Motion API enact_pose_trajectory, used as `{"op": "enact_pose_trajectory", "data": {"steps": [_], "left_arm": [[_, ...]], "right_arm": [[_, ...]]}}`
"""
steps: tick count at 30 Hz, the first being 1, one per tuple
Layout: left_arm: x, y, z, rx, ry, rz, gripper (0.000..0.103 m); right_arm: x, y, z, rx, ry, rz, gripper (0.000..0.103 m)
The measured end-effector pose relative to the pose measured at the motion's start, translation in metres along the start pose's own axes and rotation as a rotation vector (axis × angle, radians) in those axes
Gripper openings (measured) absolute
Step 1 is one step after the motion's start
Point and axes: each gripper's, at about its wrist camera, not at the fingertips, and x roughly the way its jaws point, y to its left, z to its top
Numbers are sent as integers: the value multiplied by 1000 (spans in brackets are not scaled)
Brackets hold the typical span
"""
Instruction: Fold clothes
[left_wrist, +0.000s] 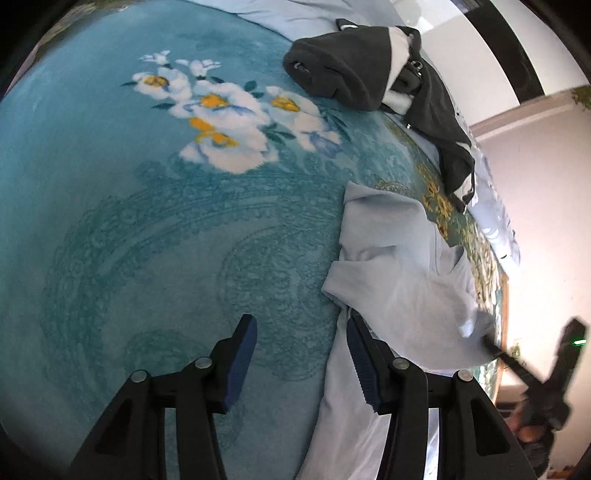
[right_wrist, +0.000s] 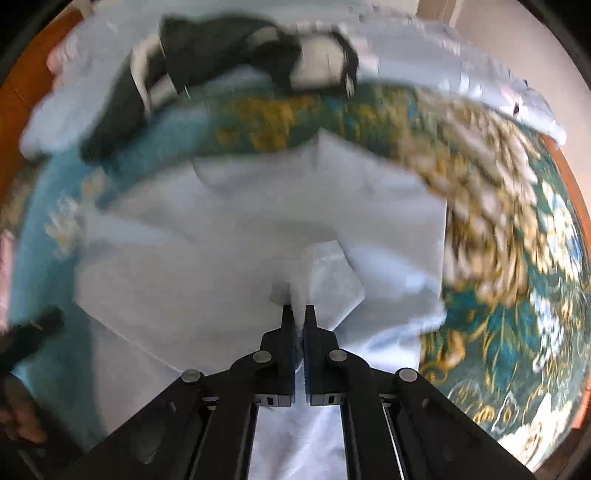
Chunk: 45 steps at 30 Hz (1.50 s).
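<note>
A light blue shirt lies crumpled on the teal flowered blanket, near its patterned edge. My left gripper hovers open over the blanket at the shirt's left edge; its right finger rests against the cloth and nothing sits between the pads. My right gripper is shut on a raised fold of the light blue shirt. From the left wrist view the right gripper shows blurred at the far right, with a corner of the shirt drawn up to its tip.
A dark grey and white garment lies bunched at the blanket's far edge, also the dark garment in the right wrist view. Pale bedding runs beyond the gold-patterned border. A hand holds the left gripper at lower left.
</note>
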Motion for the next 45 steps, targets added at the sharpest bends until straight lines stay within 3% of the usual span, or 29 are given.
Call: {"op": "enact_pose_trajectory", "data": {"steps": [4, 7, 9, 11, 13, 16, 19, 21, 24, 27, 29, 31, 34, 37, 39, 42, 45], "left_arm": [[-2, 5, 3, -33, -13, -18, 55], [-1, 9, 3, -52, -7, -28, 55], [-2, 7, 2, -48, -2, -31, 55], [-3, 4, 1, -33, -3, -26, 55], [-3, 2, 1, -27, -1, -29, 55], [2, -7, 5, -26, 14, -60, 55], [12, -22, 9, 13, 30, -54, 55], [21, -32, 12, 27, 50, -52, 55], [40, -49, 20, 56, 73, -37, 57], [61, -65, 25, 86, 97, 2, 64], [72, -74, 28, 101, 107, 32, 64], [78, -81, 32, 103, 101, 55, 64], [81, -82, 42, 31, 104, 8, 62], [84, -66, 52, -124, 99, -42, 55], [84, -59, 54, -162, 93, -23, 30], [82, -56, 55, -150, 86, -6, 17], [77, -59, 54, -108, 68, -21, 13]], "right_arm": [[-70, -13, 27, 44, -266, 199, 3], [-88, -38, 30, 104, -364, 189, 3], [-61, -65, 25, 183, -318, 155, 3], [-11, -97, 11, 304, -167, 110, 3], [13, -116, -1, 374, -113, 126, 4], [20, -136, -15, 451, -109, 155, 10], [17, -153, -19, 474, -118, 118, 34], [14, -163, -19, 476, -124, 68, 35], [21, -184, -20, 529, -108, 132, 36], [33, -187, -10, 525, -88, 210, 51], [41, -189, -4, 522, -75, 263, 52], [49, -184, 2, 500, -63, 239, 52], [58, -179, 7, 496, -57, 223, 55], [61, -179, 12, 518, -70, 228, 55], [63, -180, 17, 545, -74, 230, 55], [67, -180, 26, 584, -85, 242, 52], [72, -165, 39, 524, -41, 204, 14]]}}
